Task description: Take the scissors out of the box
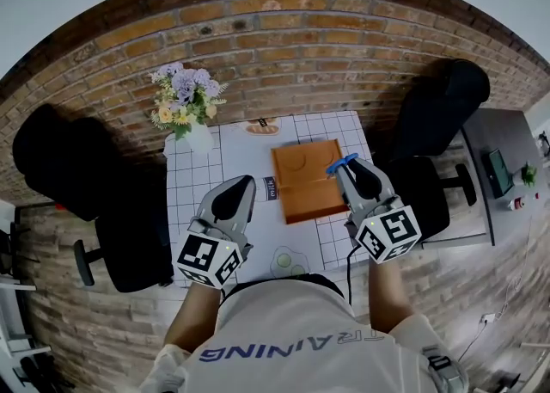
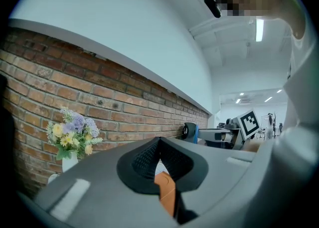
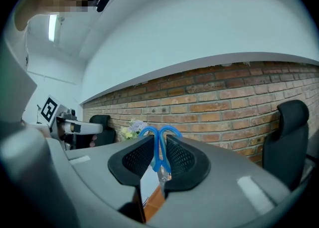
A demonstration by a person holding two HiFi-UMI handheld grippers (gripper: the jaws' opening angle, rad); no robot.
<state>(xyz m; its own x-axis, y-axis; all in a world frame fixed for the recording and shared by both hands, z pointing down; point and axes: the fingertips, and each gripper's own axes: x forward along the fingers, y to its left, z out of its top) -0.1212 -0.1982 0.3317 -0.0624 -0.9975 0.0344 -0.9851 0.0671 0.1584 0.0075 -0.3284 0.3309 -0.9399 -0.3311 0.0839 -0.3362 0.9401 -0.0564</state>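
Right tongs [image 3: 158,141] grip scissors [image 3: 158,153]; left tongs [image 2: 159,143] closed.

The person wears a pale grey T-shirt [image 1: 284,322] with dark blue lettering. The left gripper [image 1: 244,181] and right gripper [image 1: 342,164] are grey shells with black ribbed pads, each backed by a white cube [image 1: 209,260] of black square markers. A thin black cable [image 1: 349,273] hangs from the right one. A dark band [image 1: 438,360], perhaps a watch, circles one arm.

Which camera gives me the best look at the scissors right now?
Right gripper view: the scissors, blue handles up, sit clamped in the right gripper. Head view shows only a blue handle at that gripper's tip, near the box. Left gripper view shows none of them.
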